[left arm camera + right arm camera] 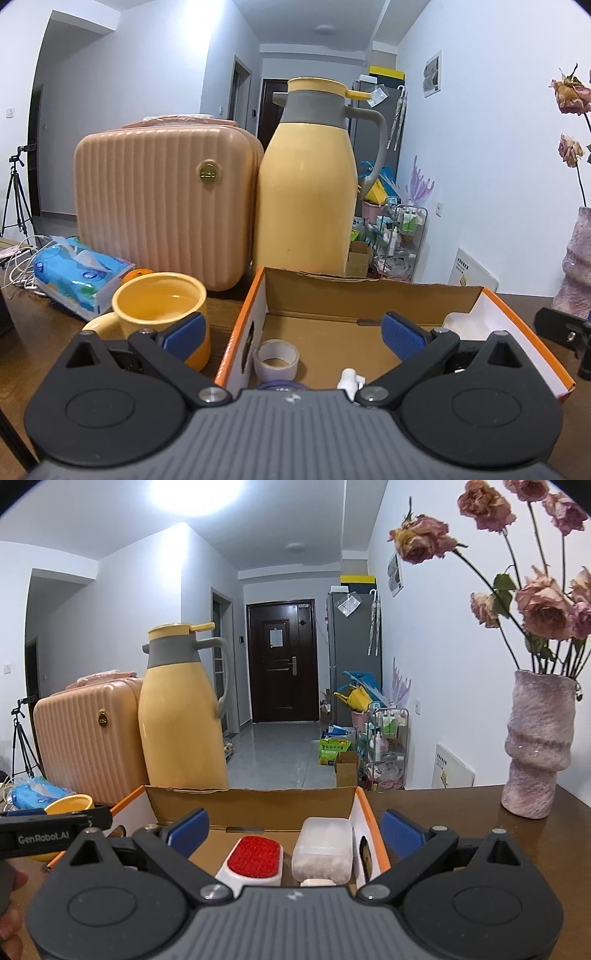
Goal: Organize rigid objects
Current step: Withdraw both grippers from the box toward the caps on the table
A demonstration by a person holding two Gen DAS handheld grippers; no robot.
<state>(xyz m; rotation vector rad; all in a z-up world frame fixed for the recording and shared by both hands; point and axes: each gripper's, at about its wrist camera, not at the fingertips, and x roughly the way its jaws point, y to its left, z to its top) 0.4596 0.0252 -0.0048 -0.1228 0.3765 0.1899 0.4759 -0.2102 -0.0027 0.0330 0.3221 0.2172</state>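
Both claws, left point(291, 330) and right point(293, 829), were released over the cardboard box point(369, 295). Only the left view showed the tape roll point(277, 360) lower centre; only the right showed the red brush point(253, 858) and white container point(323, 851).

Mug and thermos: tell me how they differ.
The mug is short, open-topped and stands beside the box, near the left tongs. The thermos is tall, closed by a lid, and stands behind the box next to the case. The mug's handle is yellow; the thermos's handle and collar are grey. Both have yellow bodies and stand upright on the table.
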